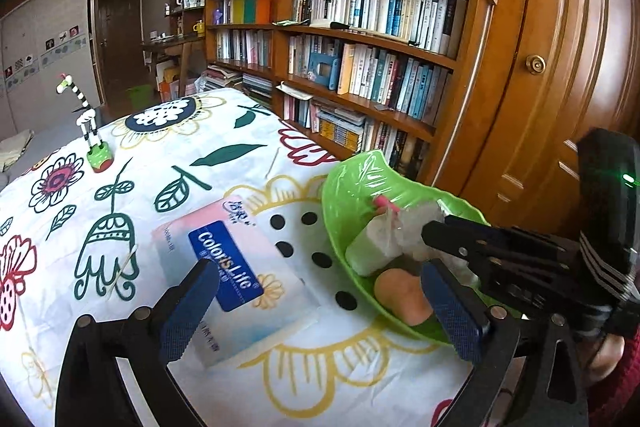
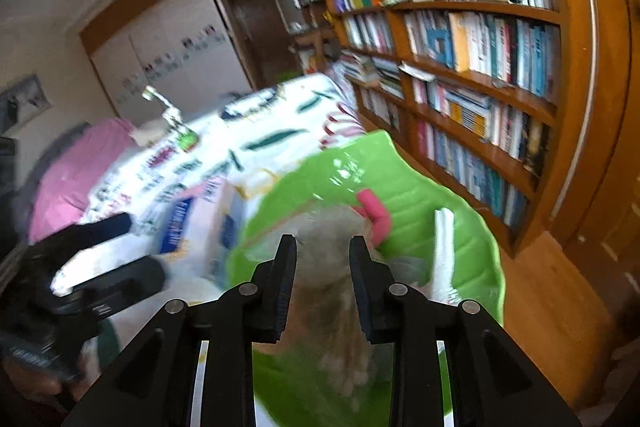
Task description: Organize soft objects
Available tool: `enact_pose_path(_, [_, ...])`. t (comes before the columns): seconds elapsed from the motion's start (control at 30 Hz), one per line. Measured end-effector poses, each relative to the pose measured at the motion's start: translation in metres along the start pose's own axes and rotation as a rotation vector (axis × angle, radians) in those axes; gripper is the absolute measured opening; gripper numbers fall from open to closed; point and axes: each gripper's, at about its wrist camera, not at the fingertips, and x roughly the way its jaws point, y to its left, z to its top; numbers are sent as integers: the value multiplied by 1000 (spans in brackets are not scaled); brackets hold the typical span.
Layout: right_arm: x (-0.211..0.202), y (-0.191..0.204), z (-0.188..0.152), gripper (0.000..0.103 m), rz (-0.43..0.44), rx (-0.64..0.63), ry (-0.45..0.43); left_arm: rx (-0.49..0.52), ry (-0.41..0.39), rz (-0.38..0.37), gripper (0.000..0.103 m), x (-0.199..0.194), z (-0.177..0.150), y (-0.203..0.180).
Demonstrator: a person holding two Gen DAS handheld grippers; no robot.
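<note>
Left wrist view: we are holding the left gripper (image 1: 320, 311) with its jaws spread wide and nothing between them, over the surface (image 1: 224, 155) with its flowered cloth. A tissue pack (image 1: 236, 275) is lying flat on the cloth just beyond the jaws. Beside it, at the surface's right edge, the green leaf-shaped bowl (image 1: 360, 179) is holding a white wrapped block (image 1: 372, 247), a tan round soft piece (image 1: 404, 295) and a pale fluffy toy with a pink part (image 1: 416, 223). A striped figurine (image 1: 90, 123) is standing far back on the cloth. In the right wrist view, blurred, we are reaching the right gripper (image 2: 322, 259) into the bowl; the fluffy toy is lying between its jaws, but we cannot tell whether the pads are pressing on it.
</note>
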Motion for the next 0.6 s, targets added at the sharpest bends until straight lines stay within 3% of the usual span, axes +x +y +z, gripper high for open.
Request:
enact_pose_path(0.2, [11,-6,2,29,-74,-4,50,11,23,17,103,2,-5,0])
enact_pose_path(0.5, [0,-11,-2,29,-41,17,40,14,48,10,103,6,-10,-1])
enact_pose_path(0.6, [-14,-9,-2,38,-38,14,5,12,50,28,103,7,-11,-1])
